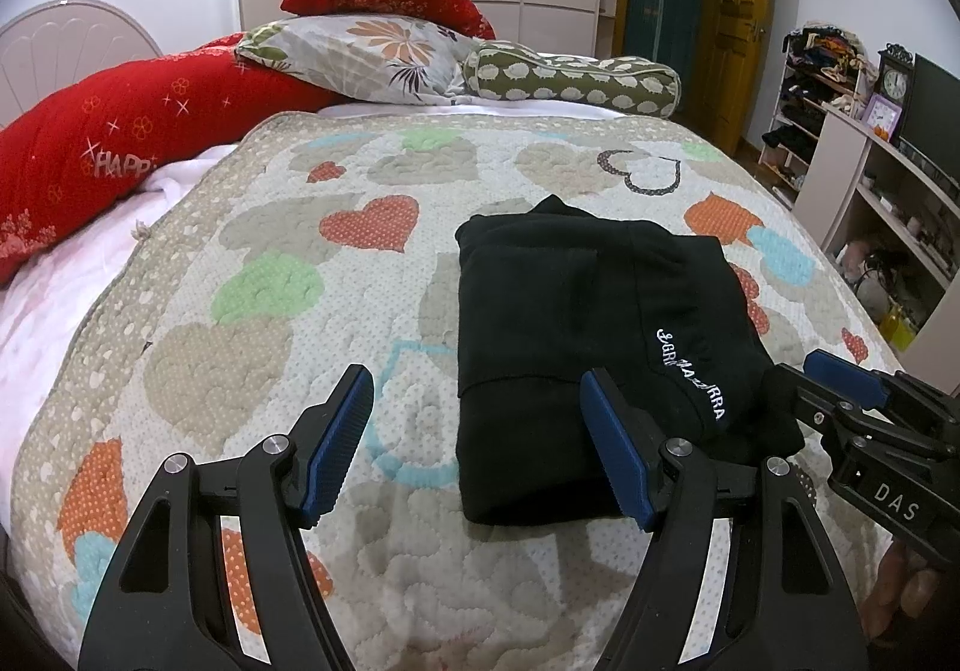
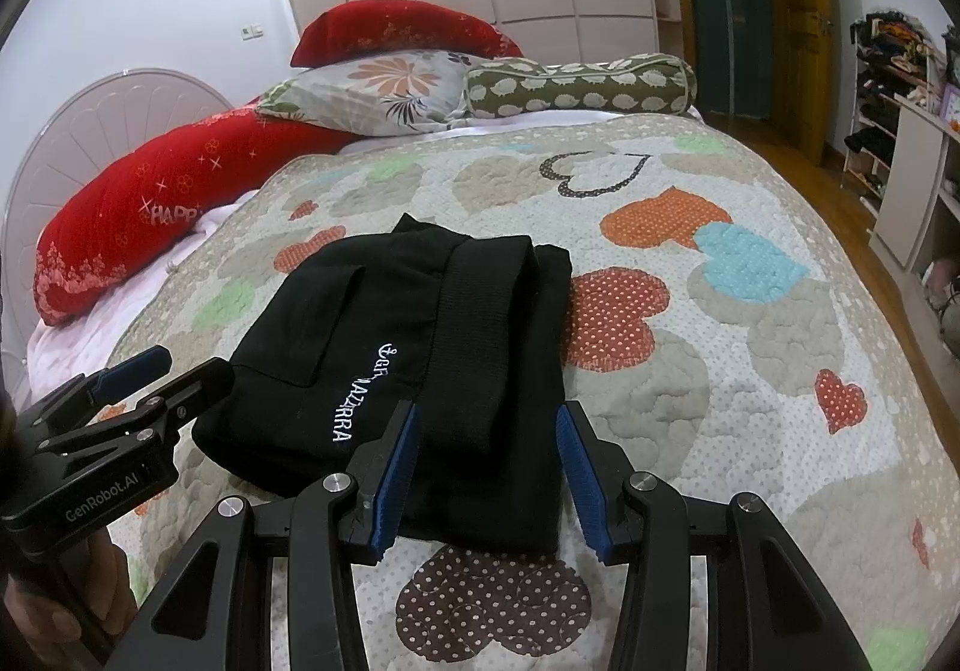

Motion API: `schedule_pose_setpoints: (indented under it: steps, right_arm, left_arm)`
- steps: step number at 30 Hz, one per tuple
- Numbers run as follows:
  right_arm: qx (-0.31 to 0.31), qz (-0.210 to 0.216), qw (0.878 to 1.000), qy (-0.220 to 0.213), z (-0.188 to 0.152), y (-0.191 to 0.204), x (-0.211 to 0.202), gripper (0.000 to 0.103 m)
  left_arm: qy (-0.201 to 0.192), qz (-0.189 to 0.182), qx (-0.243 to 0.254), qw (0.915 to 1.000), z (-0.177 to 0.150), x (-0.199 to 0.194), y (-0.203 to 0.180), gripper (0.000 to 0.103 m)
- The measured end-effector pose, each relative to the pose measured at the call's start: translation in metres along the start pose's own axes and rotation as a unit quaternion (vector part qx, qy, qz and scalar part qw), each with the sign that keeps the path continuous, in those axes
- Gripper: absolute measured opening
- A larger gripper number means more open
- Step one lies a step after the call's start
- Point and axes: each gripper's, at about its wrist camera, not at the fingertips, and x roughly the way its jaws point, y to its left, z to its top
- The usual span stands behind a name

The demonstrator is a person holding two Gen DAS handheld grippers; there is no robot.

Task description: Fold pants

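While both claws hang off the cloth, the scene reads as follows, every place given relative to the pants.

Pants: black pants (image 1: 576, 347) lie folded into a compact rectangular stack on the heart-patterned quilt (image 1: 252, 311), white embroidered lettering (image 2: 360, 395) on the top layer. Judged from this lie, the folding is done or nearly so.

Left gripper: left gripper (image 1: 477, 440) is spread wide and holds nothing. Its inner pad (image 1: 612, 443) crosses the near left corner of the pants in the left wrist view; contact cannot be told. Its outer pad (image 1: 339, 437) hangs over bare quilt left of the pants.

Right gripper: right gripper (image 2: 489, 467) is spread and pinches nothing. Its pads bracket the near right edge of the pants, where the ribbed band (image 2: 480, 323) lies uppermost.

Reason for posture: the open, empty jaws on the near side of the pants suggest release after a fold, or readiness to square the near edge. Which one cannot be told.

Stack condition: layers sit roughly aligned; the far left corner peaks slightly beyond the outline.

Beyond the pants: red pillows (image 1: 120, 143), a floral pillow (image 1: 366, 53) and a patterned bolster (image 1: 570, 77) lie well apart at the far side.
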Motion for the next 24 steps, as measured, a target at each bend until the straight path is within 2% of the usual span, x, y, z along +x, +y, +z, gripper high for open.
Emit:
schedule_pose_setpoints:
  steps: [24]
  right_arm:
    - [0.001,-0.003,1.0,-0.001,-0.0025,-0.0017,-0.0013,0.046]
  left_arm:
    - [-0.009,0.0,0.008,0.9999,-0.0038,-0.0037,0.0009,0.072]
